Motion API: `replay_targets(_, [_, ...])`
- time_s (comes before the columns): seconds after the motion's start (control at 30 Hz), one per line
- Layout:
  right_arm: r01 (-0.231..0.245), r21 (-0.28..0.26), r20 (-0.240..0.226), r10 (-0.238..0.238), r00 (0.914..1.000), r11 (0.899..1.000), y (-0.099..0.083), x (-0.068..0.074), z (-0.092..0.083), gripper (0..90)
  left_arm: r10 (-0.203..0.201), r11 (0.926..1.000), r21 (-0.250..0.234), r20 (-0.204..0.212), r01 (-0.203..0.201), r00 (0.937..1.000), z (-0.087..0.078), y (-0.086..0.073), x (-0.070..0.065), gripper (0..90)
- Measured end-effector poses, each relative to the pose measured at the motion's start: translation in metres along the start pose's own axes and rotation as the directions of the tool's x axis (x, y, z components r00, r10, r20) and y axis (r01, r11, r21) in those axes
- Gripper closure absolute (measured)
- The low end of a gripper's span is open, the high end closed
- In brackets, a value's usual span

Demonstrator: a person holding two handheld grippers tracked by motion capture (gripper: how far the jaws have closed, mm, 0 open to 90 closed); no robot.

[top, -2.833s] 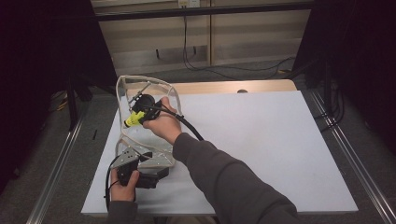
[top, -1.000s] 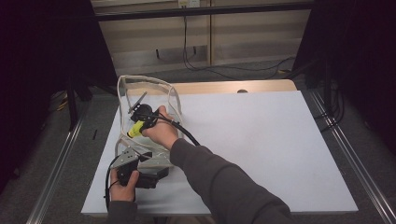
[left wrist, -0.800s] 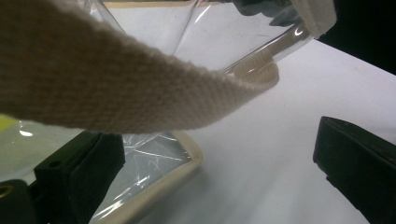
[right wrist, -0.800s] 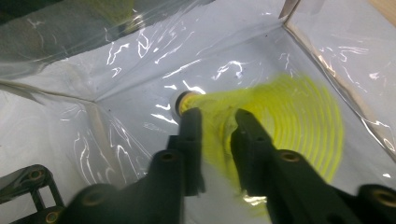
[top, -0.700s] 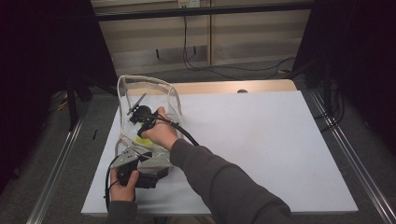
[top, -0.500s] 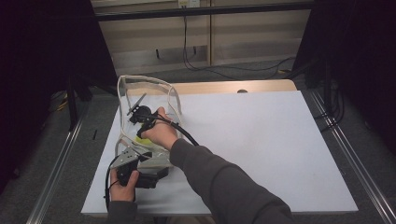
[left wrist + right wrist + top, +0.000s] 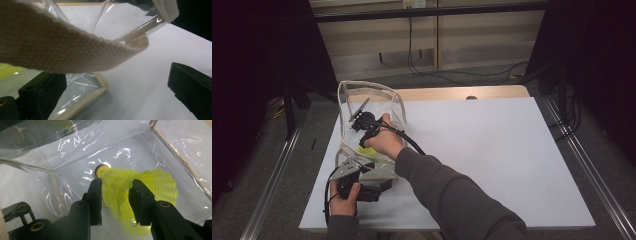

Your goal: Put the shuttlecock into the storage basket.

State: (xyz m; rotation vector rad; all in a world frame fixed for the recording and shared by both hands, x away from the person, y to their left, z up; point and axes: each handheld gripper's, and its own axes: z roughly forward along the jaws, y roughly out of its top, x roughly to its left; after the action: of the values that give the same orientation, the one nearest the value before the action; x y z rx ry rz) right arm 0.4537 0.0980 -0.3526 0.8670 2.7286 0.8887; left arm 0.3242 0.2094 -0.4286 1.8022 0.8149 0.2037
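Observation:
A clear plastic bag (image 7: 373,91) with cream webbing trim lies open at the left of the white table top (image 7: 492,150). My right gripper (image 7: 117,182) reaches down inside it, and its jaws have just been opening. A yellow mesh shuttlecock (image 7: 150,185) still sits between the pads and touches both, its cork tip against the bag's floor. From above, the shuttlecock (image 7: 366,151) shows as a yellow patch under my right hand. My left gripper (image 7: 115,92) stands open at the bag's near corner (image 7: 82,92), under a webbing strap (image 7: 62,52).
The bag's upright far rim and strap loop stand around my right hand. The table's wooden back edge (image 7: 452,93) lies behind the bag. Dark cables (image 7: 452,70) run along the floor beyond it.
Since the oldest frame my right hand has sunk from the bag's mouth down into the bag with the shuttlecock. My left hand has stayed at the near corner.

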Motion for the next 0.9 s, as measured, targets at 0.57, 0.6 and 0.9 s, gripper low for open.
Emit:
replay_targets(0.57, [-0.01, 0.001, 0.001, 0.01, 0.9999, 1.0, -0.0029, 0.0003, -0.0059, 58.7, 0.004, 1.0, 0.0, 0.001, -0.004, 1.0, -0.0003, 0.0001, 0.0001, 2.0])
replay_targets(0.6, [-0.014, 0.006, -0.001, 0.014, 0.9999, 1.0, -0.0032, 0.0003, -0.0062, 58.3, 0.004, 1.0, 0.0, 0.001, -0.004, 1.0, -0.0003, 0.0002, -0.0001, 1.9])
replay_targets(0.9, [-0.023, 0.009, 0.008, 0.023, 0.9997, 1.0, -0.0058, -0.0009, -0.0101, 56.0, 0.009, 0.9999, 0.005, 0.012, -0.009, 0.9999, -0.0009, 0.0005, 0.0004, 1.9])
